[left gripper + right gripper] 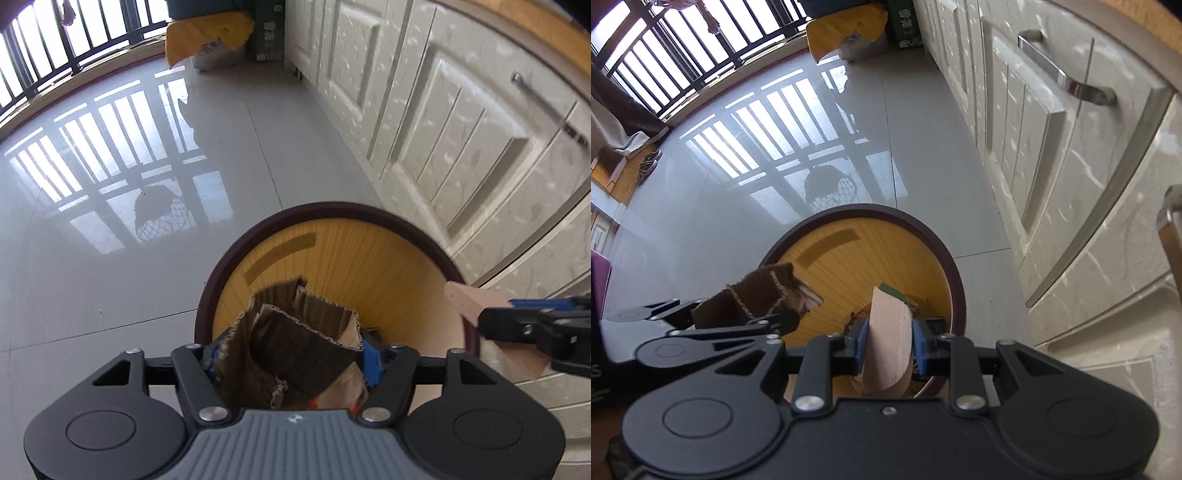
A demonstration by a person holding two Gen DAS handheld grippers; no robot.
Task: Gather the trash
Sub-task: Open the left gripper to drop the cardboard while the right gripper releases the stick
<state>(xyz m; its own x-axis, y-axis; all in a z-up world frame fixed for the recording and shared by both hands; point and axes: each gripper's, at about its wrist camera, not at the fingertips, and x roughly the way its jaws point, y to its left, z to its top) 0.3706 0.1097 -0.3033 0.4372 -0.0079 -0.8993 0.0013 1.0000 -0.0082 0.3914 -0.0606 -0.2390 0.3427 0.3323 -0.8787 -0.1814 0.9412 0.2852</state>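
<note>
Left gripper (291,354) loosely holds torn cardboard (295,332) over the bin (236,240); right gripper (890,343) pinches pink card (888,347), bin's contents mostly hidden.

A torn, folded piece of brown cardboard (295,343) and a flat, pale pink card (888,339) both hang over the open round bin (369,251), which is yellow inside with a dark rim.

We see a glossy pale grey tiled floor (110,258) mirroring the window bars. On it stands a round bin (955,273) with a dark rim and wood-patterned inside, just beside the white cabinets (1052,155). Far off, a yellow-draped sack (214,40) and a green box (267,33) rest on the tiles.
</note>
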